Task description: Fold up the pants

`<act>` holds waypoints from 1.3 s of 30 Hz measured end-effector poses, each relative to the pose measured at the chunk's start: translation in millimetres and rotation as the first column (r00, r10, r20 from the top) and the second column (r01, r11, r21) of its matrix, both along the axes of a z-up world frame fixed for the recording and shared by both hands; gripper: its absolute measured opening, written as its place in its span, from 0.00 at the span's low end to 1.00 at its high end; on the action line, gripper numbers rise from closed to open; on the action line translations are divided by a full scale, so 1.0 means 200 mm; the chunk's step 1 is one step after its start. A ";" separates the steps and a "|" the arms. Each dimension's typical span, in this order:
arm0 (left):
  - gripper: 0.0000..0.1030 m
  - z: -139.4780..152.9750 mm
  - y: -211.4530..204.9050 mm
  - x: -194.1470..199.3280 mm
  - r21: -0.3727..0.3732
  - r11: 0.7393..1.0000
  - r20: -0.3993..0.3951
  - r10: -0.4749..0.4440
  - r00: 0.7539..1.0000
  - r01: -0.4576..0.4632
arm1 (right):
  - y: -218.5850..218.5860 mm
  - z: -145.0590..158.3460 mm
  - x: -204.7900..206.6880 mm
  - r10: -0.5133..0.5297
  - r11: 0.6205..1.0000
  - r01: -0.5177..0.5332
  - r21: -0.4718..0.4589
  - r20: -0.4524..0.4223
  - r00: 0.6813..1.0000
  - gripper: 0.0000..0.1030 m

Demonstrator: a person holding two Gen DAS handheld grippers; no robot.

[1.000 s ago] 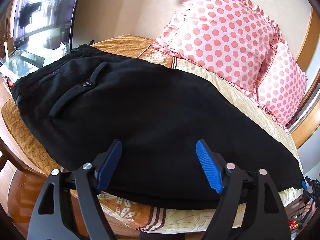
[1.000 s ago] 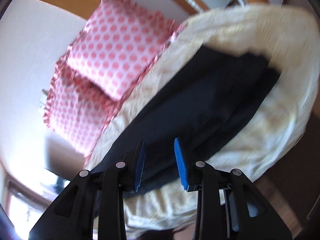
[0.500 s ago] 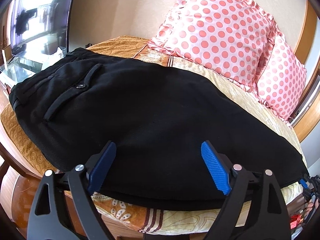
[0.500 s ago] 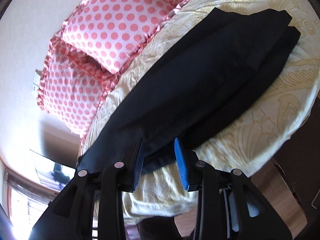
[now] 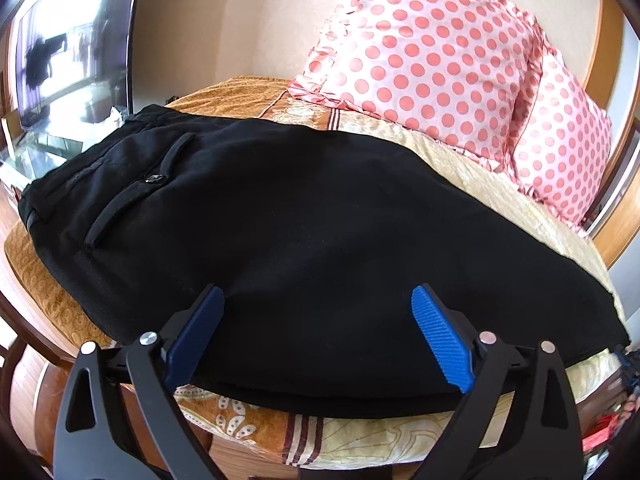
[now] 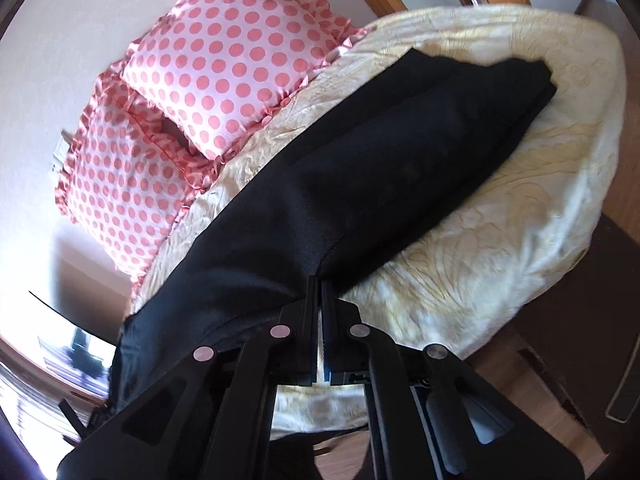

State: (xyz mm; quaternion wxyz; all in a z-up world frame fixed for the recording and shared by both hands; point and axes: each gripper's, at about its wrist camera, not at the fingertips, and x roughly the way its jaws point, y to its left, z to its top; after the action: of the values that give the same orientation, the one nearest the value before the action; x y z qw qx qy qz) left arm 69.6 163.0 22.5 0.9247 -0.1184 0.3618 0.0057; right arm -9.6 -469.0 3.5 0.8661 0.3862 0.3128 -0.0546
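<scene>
Black pants (image 5: 304,232) lie flat along a bed, waistband and back pocket at the left, legs stretching right. My left gripper (image 5: 316,332) is open, its blue pads wide apart just above the near edge of the pants, holding nothing. In the right wrist view the pants (image 6: 400,168) run from the near left up to the leg ends at the far right. My right gripper (image 6: 318,284) is shut on the near edge of the pants, the cloth pinched between the pads.
Two pink polka-dot pillows (image 5: 432,64) lean at the head of the bed; they also show in the right wrist view (image 6: 224,64). The bedspread (image 6: 500,240) is cream and gold. A dark TV screen (image 5: 68,52) stands at the left. Wooden floor lies below the bed's edge.
My right gripper has moved in and closed on the near edge of the pants. My left gripper has stayed open and come slightly closer over the pants.
</scene>
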 end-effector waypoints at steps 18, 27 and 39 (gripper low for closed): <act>0.96 -0.01 -0.01 -0.01 0.022 1.000 0.023 -0.013 1.000 0.012 | -0.47 0.33 0.52 -0.160 0.803 0.065 -0.593 -0.109 0.981 0.45; 0.97 -0.01 -0.02 -0.01 0.024 1.000 0.019 -0.005 1.000 0.005 | -0.65 0.11 0.83 -0.128 0.839 -0.070 -0.539 -0.321 0.938 0.45; 0.98 -0.01 -0.02 0.01 0.026 1.000 0.025 0.000 1.000 -0.001 | -0.53 0.12 0.93 -0.142 0.728 -0.091 -0.680 -0.280 0.949 0.04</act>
State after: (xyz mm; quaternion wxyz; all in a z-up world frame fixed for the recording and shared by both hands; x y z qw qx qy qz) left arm 70.9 158.9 19.6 0.9305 -0.1068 0.3502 0.0093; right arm 175.5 -574.4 27.0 0.8852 0.0302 0.3983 -0.2386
